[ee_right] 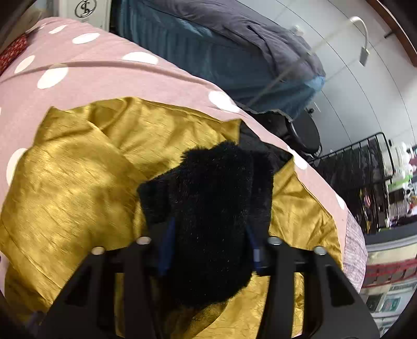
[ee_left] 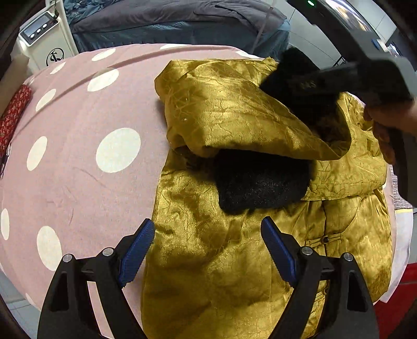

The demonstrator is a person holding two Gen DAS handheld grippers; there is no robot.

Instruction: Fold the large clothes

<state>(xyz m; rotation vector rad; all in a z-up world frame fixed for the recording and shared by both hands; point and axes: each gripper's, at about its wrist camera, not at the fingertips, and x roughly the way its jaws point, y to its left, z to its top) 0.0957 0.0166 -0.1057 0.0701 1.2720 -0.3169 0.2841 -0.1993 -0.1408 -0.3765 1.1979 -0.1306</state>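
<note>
Sleeve-folding step, by my judgement. The right gripper point(ee_right: 208, 242) is clamping the black fur cuff point(ee_right: 208, 198) of the gold jacket point(ee_left: 234, 273), which is lying on the polka-dot bedspread point(ee_left: 78, 130). The left gripper point(ee_left: 207, 250) is hovering wide apart, holding nothing, the jacket's body directly ahead at 12 o'clock. Next move likely calls for laying the sleeve across the front.

A pink sheet with white polka dots point(ee_left: 78, 125) lies under the left hand-held gripper. Ahead stands a bed with grey-blue bedding point(ee_left: 169, 20), a white machine point(ee_left: 44, 34) at far left, a red floral cloth point(ee_left: 13, 114) nearer.
</note>
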